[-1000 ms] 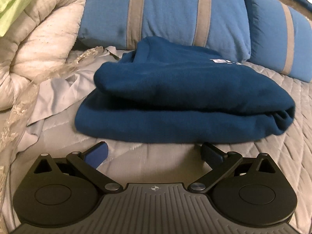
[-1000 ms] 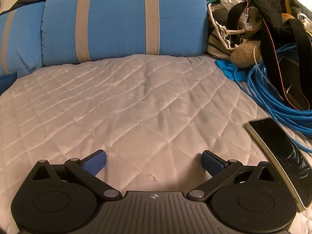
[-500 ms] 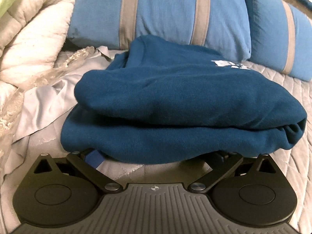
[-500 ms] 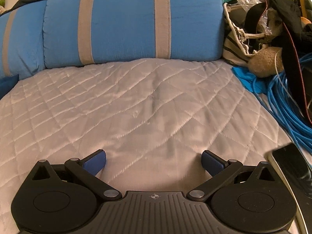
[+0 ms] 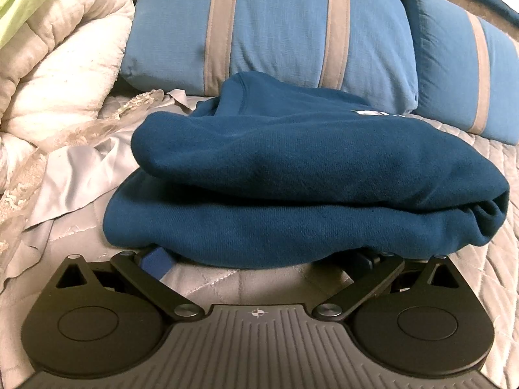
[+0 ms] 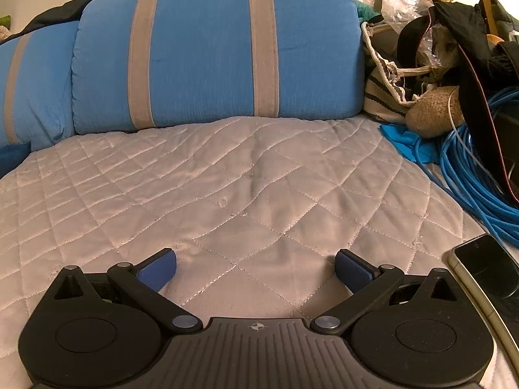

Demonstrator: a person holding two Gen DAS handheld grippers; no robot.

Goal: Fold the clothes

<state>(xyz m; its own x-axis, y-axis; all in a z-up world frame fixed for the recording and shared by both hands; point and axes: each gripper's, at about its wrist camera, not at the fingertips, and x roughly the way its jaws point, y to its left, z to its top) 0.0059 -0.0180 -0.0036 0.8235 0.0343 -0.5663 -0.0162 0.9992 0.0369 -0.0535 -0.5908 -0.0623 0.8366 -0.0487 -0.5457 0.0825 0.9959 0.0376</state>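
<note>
Sweatshirt [image 5: 292, 175], dark blue and folded into a thick bundle, lies on the bed [image 5: 211, 278] in the left wrist view, straight ahead of the left claw [image 5: 259, 259] and in front of the striped blue pillow [image 5: 269, 29]. Its long axis runs crosswise to the claw, with the rolled fold end to the right of the claw and the looser layered end to the left. The left claw is spread wide, and the near edge of the sweatshirt drapes over both fingertips, so the tips sit at or just under the bottom layer; whether they have truly slipped beneath it is hard to tell, since the cloth hides them. A white comforter [image 5: 58, 74] is heaped to the left of the sweatshirt.

In the right wrist view, the right claw [image 6: 256, 269] is also spread wide and holds nothing, low over bare quilted bed. Only a dark blue sliver at the far left edge may be the sweatshirt. A phone [image 6: 486, 278] lies just right of this claw, with a blue cable [image 6: 470, 175] beyond it. So the left claw is much the nearer.

A second ago the sweatshirt lay clear of the left fingertips with bed showing between; now it covers them. The right claw has barely shifted.
</note>
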